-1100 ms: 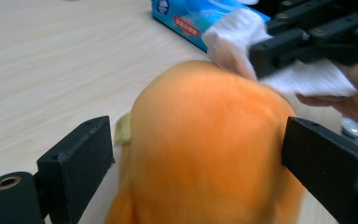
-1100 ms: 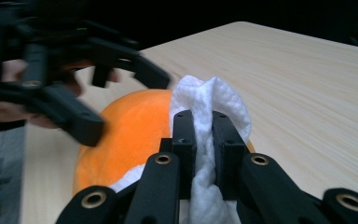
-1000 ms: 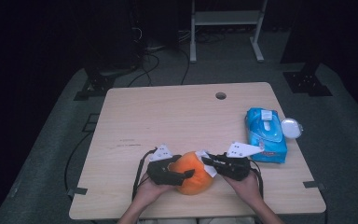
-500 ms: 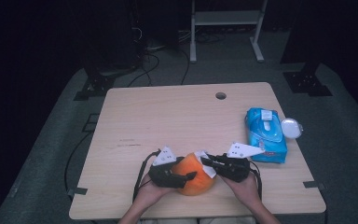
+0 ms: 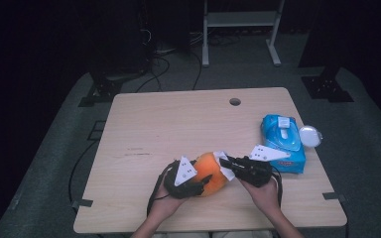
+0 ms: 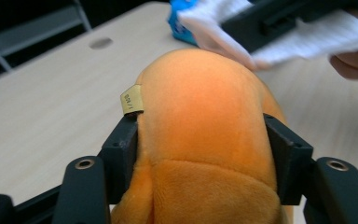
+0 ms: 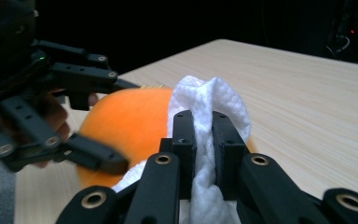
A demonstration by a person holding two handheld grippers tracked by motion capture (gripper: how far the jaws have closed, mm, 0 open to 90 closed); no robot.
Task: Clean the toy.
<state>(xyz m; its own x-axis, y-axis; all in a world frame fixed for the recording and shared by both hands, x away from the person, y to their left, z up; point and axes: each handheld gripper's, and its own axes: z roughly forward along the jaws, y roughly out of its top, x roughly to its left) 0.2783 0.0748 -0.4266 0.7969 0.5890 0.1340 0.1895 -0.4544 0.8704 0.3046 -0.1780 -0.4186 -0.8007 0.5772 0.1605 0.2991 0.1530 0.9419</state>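
The left gripper (image 6: 200,149) has just been closing; its jaws now press both sides of the orange plush toy (image 5: 211,173) at the table's (image 5: 178,124) near edge, w/ a firmer hold than before; the right gripper (image 7: 204,126) is clamped on a white wipe (image 7: 214,100) touching the toy; wiping looks ready to go on.

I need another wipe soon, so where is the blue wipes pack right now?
In the high view the blue wipes pack lies near the table's right edge, just beyond the right gripper.

1 orange plush toy (image 5: 212,172); 1 white wipe (image 5: 226,166); 1 blue wipes pack (image 5: 283,141); 2 grippers.
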